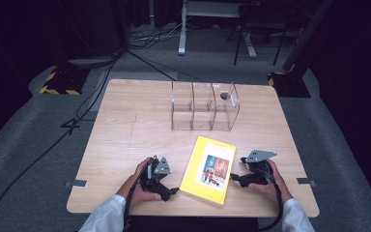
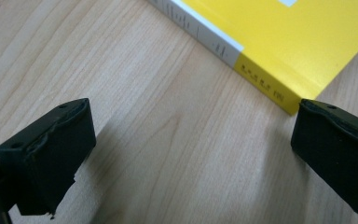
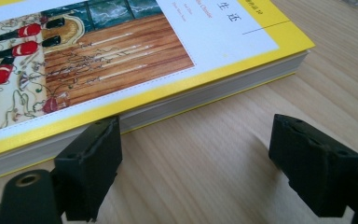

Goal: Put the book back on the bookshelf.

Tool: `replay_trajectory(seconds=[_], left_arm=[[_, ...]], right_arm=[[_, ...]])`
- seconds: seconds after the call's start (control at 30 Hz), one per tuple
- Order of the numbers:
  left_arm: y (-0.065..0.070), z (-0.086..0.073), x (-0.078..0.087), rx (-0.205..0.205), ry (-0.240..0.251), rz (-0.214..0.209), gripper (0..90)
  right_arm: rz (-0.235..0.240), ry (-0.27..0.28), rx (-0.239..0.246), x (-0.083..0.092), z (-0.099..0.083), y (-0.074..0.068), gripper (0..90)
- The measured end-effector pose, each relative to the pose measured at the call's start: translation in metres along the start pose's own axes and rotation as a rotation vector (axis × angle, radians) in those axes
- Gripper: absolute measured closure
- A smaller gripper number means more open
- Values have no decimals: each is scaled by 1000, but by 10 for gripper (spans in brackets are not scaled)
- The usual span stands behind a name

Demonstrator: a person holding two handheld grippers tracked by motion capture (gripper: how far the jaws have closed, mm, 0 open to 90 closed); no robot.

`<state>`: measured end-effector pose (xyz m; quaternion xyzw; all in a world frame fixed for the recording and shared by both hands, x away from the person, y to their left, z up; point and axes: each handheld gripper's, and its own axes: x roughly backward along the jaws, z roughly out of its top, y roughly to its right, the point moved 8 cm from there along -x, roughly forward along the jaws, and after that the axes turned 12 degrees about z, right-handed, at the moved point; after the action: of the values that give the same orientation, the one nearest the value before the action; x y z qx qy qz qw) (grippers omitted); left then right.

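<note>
A yellow book (image 1: 208, 169) with a picture on its cover lies flat on the wooden table (image 1: 125, 130), near the front edge. My left gripper (image 1: 173, 191) rests low on the table just left of the book's spine, jaws open and empty. In the left gripper view, the spine (image 2: 242, 60) lies ahead of the open gripper (image 2: 191, 154), with bare wood between the jaws. My right gripper (image 1: 235, 178) sits at the book's right side, open. In the right gripper view, the gripper (image 3: 200, 163) faces the book's page edge (image 3: 177, 105), with one jaw close beside it.
A clear plastic organiser (image 1: 204, 107) with three compartments stands upright at the back middle of the table. The table's front edge (image 1: 193, 212) lies just behind both hands. Cables run across the grey floor (image 1: 43, 140) at the left.
</note>
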<state>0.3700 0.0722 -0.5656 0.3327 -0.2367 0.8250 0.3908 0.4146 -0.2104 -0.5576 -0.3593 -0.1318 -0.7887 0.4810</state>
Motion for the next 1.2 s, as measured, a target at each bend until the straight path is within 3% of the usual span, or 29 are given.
replay_trajectory(seconds=[0.23,0.37,0.67,0.9,1.2], left_arm=[[0,-1,1,-6,-1,-2,5],[1,-3,2,1,-3,5,7],[4,-4,5,3,-2,12,8],[4,-5,5,3,-5,13,8],[6,-6,7,2,-4,14,7]], right_arm=[[-19,4,-13,-10,12,7,176],[-31,10,-23,-13,15,4,242],[-20,-44,57,-6,8,-24,281],[45,-91,71,-1,-1,-46,258],[64,-195,104,5,-6,-71,331]])
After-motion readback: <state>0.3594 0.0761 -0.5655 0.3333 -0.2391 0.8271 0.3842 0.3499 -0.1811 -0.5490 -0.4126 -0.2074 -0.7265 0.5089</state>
